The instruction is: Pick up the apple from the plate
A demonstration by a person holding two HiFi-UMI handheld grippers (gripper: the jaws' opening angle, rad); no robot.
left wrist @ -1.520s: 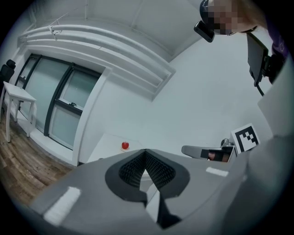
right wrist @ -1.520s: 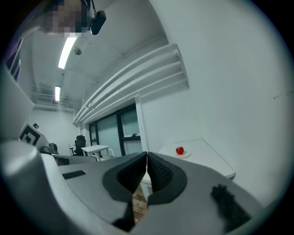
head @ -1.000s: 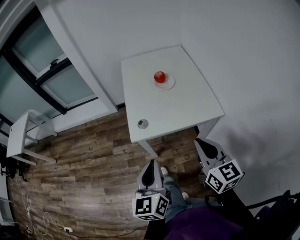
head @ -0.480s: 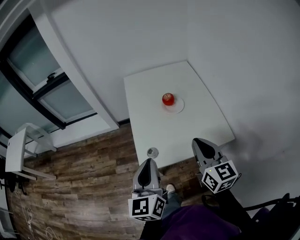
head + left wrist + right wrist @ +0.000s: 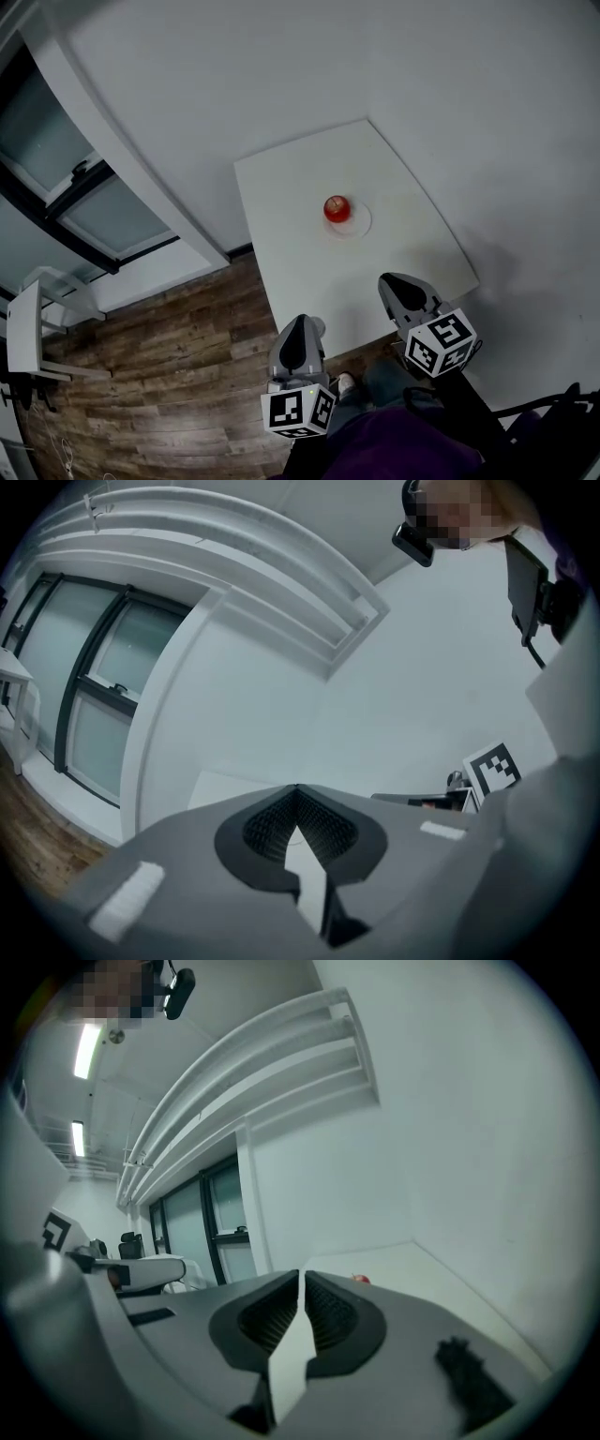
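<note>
A red apple (image 5: 337, 208) rests on a small white plate (image 5: 356, 225) near the middle of the white table (image 5: 281, 206). Both grippers hang at the table's near edge, well short of the plate. In the head view my left gripper (image 5: 305, 321) is at the front left corner and my right gripper (image 5: 389, 278) is at the front right. Each has its jaws shut with nothing between them. In the right gripper view the apple (image 5: 360, 1279) peeks as a red speck just over the closed right gripper (image 5: 301, 1274). The left gripper (image 5: 298, 787) faces the tabletop (image 5: 220, 785) and the wall.
White walls close off the table's far and right sides. Tall glazed windows (image 5: 56, 178) line the left, above a wood-plank floor (image 5: 159, 375). A small white side table (image 5: 26, 328) stands far left. The person's shoe (image 5: 345, 382) and legs are below the grippers.
The table and apple have drawn nearer. Both grippers have moved forward from over the floor to the table's near edge. Their jaws have stayed shut.
</note>
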